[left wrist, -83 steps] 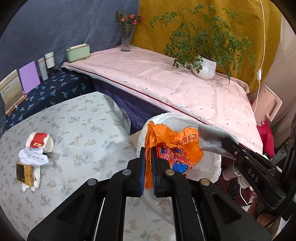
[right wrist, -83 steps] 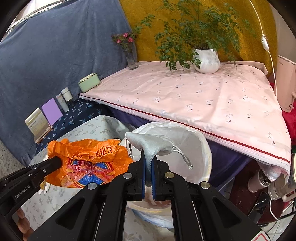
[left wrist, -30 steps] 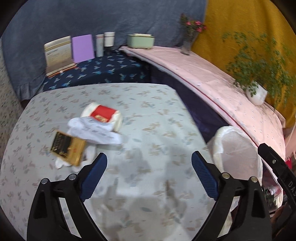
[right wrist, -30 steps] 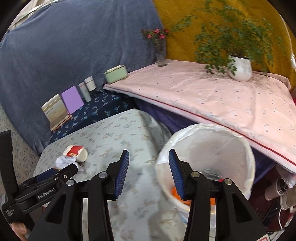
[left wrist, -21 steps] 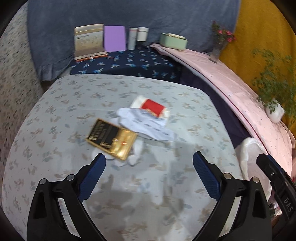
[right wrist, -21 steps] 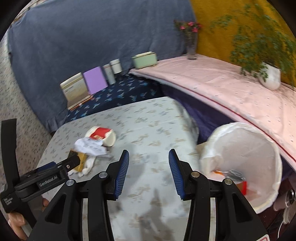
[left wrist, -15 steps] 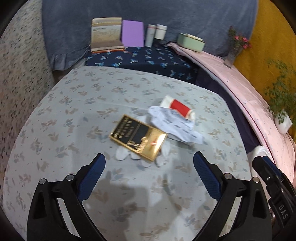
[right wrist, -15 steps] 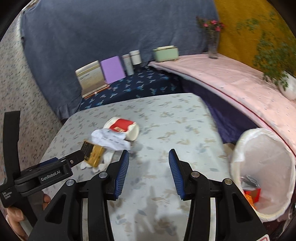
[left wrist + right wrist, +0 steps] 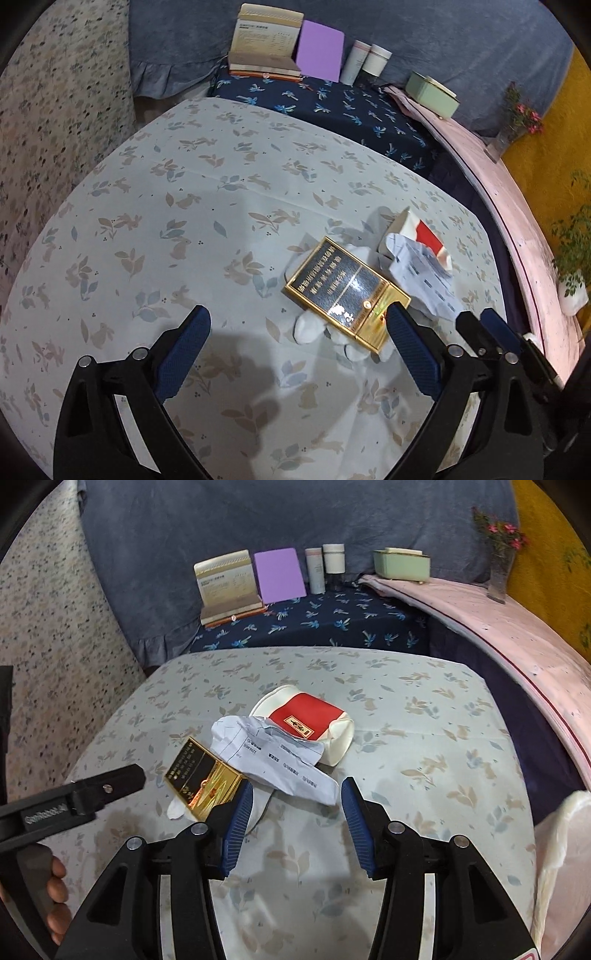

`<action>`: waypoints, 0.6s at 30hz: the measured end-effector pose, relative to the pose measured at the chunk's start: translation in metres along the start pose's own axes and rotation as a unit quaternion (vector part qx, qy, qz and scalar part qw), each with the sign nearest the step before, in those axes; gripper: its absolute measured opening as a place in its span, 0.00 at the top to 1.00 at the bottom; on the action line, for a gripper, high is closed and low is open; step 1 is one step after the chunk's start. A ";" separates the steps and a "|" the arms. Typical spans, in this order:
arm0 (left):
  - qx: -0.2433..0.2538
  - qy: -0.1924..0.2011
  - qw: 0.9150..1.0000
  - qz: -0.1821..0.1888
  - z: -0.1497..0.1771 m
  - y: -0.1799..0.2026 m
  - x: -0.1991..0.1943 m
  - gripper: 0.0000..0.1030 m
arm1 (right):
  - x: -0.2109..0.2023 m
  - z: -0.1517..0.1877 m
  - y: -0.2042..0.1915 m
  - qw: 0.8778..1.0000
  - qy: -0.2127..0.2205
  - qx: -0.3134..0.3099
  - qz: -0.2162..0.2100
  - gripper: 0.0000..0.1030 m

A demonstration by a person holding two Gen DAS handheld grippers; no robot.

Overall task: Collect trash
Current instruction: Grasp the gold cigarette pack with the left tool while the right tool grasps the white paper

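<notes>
1. Trash sits in a small heap on the tabletop (image 9: 424,738), which wears a pale cloth printed with leaves and rabbits.
2. Heap contents: a gold and black box (image 9: 201,781), a crumpled paper slip (image 9: 273,760) and a red and white paper cup (image 9: 306,722) lying on its side, with a white tissue (image 9: 314,326) poking out from under the box.
3. The slip drapes over the cup's near side and overlaps one end of the box; all three touch.
4. Left tool (image 9: 295,339) is spread wide over the cloth, nothing between its blue pads; the right-hand pad (image 9: 410,343) sits just at the gold end of the box.
5. Right tool (image 9: 297,819) is angled down at the heap, jaws widening right now, empty between them. The tail of the slip lies just beyond its tips, and whether the left-hand pad touches the box I cannot tell.
6. In the right wrist view the left tool's black finger reaches in from the left, near the box, with a person's fingers (image 9: 55,890) on its handle.
7. Bin liner (image 9: 554,849), white, shows at the right edge past the tabletop.
8. Behind: a book (image 9: 227,587), a purple card (image 9: 279,574), two jars and a green box (image 9: 400,565) on the cloth-covered ledges.
</notes>
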State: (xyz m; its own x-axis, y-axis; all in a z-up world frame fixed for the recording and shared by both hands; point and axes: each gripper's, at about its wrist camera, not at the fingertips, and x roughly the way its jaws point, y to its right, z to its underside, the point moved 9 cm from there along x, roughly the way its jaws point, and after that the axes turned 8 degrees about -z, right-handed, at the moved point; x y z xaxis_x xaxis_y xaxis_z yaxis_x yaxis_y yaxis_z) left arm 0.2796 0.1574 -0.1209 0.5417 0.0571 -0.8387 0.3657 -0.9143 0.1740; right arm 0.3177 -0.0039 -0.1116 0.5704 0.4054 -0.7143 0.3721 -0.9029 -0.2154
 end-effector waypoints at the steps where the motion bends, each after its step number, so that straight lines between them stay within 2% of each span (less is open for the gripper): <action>1: -0.003 -0.002 1.000 0.001 -0.001 -0.001 0.002 0.11 | 0.005 -0.001 0.001 1.000 -0.003 -0.002 0.000 0.52; 7: -0.008 -0.008 1.000 0.003 -0.008 0.001 0.014 0.11 | 0.033 0.001 0.003 0.999 -0.026 -0.017 -0.006 0.48; 12: -0.004 -0.013 1.000 0.009 -0.011 0.009 0.021 0.11 | 0.048 0.007 0.001 0.998 -0.044 -0.032 -0.012 0.48; 14: -0.002 -0.014 1.000 0.010 -0.011 0.011 0.023 0.11 | 0.051 0.009 -0.001 0.998 -0.051 -0.038 -0.017 0.53; 15: -0.002 -0.014 1.000 0.011 -0.011 0.012 0.023 0.11 | 0.052 0.010 -0.002 0.998 -0.052 -0.039 -0.020 0.61; 18: 0.001 -0.017 1.000 0.013 -0.010 0.017 0.025 0.11 | 0.047 0.013 -0.006 0.998 -0.048 -0.039 -0.030 0.71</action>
State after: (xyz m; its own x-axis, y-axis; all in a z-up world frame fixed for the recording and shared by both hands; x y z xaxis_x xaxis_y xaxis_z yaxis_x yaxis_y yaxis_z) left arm 0.3065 0.1476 -0.1337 0.5254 0.0203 -0.8506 0.3509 -0.9159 0.1949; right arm 0.3323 0.0185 -0.1526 0.4744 0.4388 -0.7631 0.4615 -0.8622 -0.2089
